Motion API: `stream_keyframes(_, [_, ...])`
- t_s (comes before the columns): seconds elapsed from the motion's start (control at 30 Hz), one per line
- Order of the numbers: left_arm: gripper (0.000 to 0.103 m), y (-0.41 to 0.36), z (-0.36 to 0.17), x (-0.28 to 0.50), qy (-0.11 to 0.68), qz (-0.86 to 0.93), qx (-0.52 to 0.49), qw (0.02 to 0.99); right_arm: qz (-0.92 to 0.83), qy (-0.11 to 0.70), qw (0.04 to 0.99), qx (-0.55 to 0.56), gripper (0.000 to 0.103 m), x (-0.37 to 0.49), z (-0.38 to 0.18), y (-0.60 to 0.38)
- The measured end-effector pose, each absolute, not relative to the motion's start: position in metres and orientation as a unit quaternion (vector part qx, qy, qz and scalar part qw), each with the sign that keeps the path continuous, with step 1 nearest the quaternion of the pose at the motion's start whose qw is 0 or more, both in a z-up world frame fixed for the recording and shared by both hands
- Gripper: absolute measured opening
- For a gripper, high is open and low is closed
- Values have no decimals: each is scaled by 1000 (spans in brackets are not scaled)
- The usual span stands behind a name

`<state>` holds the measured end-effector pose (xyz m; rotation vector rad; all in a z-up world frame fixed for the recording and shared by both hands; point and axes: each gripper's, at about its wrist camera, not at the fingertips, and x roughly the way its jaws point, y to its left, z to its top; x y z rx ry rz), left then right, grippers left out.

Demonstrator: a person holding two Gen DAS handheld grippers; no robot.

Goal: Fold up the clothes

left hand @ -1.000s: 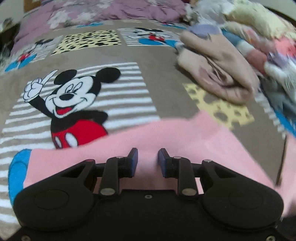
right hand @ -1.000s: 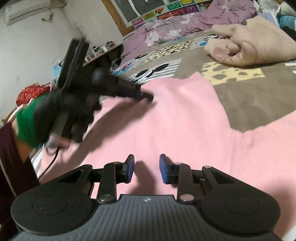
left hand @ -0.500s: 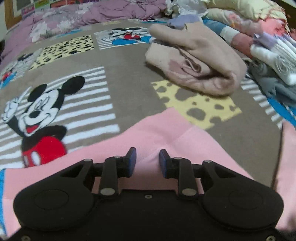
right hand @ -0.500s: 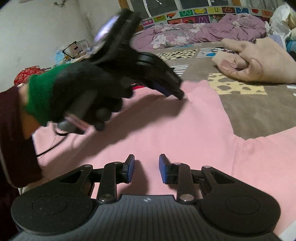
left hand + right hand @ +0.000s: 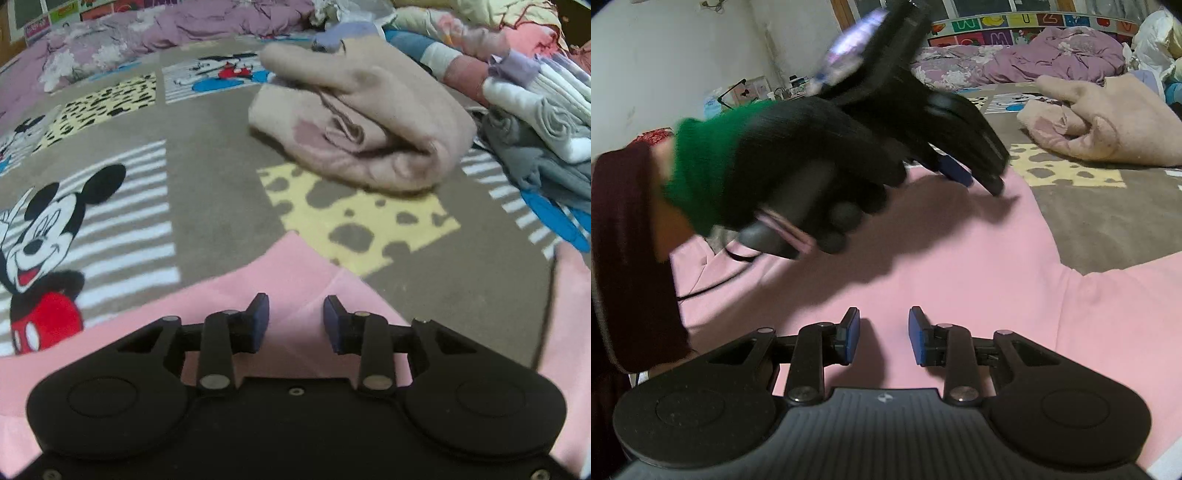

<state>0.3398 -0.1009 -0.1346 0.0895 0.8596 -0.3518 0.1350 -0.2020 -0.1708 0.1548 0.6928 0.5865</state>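
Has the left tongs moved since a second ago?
Yes. In the right wrist view the left tongs have travelled rightward across the pink garment, toward the folded beige cloth, and now sit near the garment's far corner.

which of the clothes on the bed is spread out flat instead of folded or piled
The pink garment, lying flat right under both tools. The beige one is folded into a bundle farther back, and the rest sit in a heap at the side.

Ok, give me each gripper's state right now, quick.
Left gripper: open, holding nothing, above the pink garment.
Right gripper: open, holding nothing, over the same pink garment.
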Motion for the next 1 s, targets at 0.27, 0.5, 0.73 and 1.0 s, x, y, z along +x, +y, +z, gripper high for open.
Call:
stream_keyframes(0.27, [32,-104,-131,326,427,-185,14,885,284,334,896,77,31,133,-170,-203])
stream_keyframes(0.5, [39,-94,-130,329,415,-197,-57,886,284,330,898,69,31,134,-173,-200])
stream_keyframes(0.73, [44,-8,-88,250,361,-144,-134,912,291,313,901,81,32,125,-167,-202])
stream_keyframes(1.0, [57,107,-86,128,333,1,-213,919,285,296,905,113,32,107,-155,-217])
